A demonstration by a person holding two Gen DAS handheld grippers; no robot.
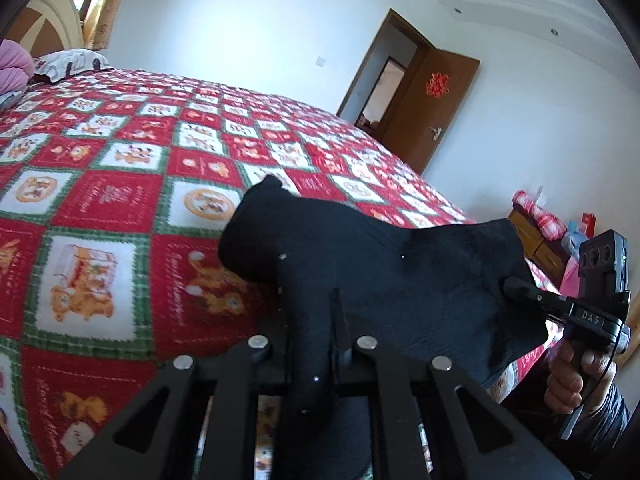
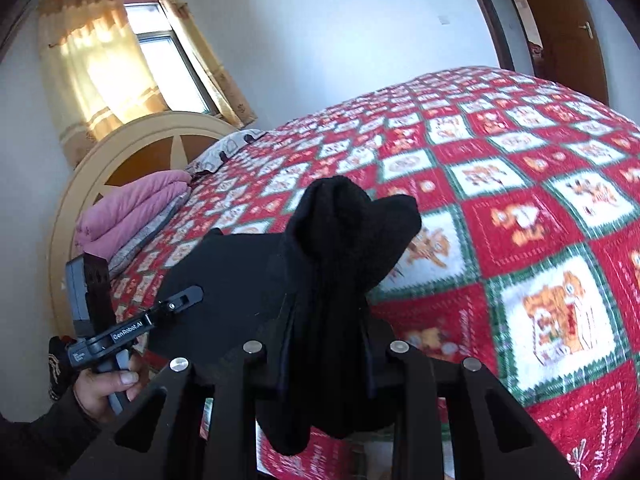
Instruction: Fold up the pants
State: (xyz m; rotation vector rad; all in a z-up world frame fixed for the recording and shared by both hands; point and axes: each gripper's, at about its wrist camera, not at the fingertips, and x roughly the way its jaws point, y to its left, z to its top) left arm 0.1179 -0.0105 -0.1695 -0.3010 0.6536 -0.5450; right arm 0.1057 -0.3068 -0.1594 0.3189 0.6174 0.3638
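The black pants (image 1: 384,280) hang in the air above the near part of the bed (image 1: 120,184), stretched between the two tools. The left gripper (image 1: 320,320) is clamped tight on one bunch of the fabric, which bulges up past its fingers and droops down behind them. The right gripper (image 2: 326,312) is closed on another thick bunch of the same cloth, with a rounded fold standing up above its fingertips and a loose end hanging below. Between the two grips the cloth spans as a flat dark sheet.

From the left wrist camera the right gripper (image 1: 516,288) shows at the right, its tip buried in the edge of the pants, with a hand (image 1: 576,376) around its handle. From the right wrist camera the left gripper (image 2: 188,296) shows at the lower left, its tip against the cloth, held by the other hand (image 2: 104,392).

There are no containers in sight. The bed is covered by a red, white and green checked quilt (image 2: 520,208), and most of it lies bare beyond the pants. A folded pink blanket (image 2: 132,216) and a pillow (image 2: 228,148) sit at the headboard (image 2: 132,160), well apart from the pants. Past the far edge of the bed stand a white wall and an open brown door (image 1: 424,108). A curtained window (image 2: 160,60) is behind the headboard.
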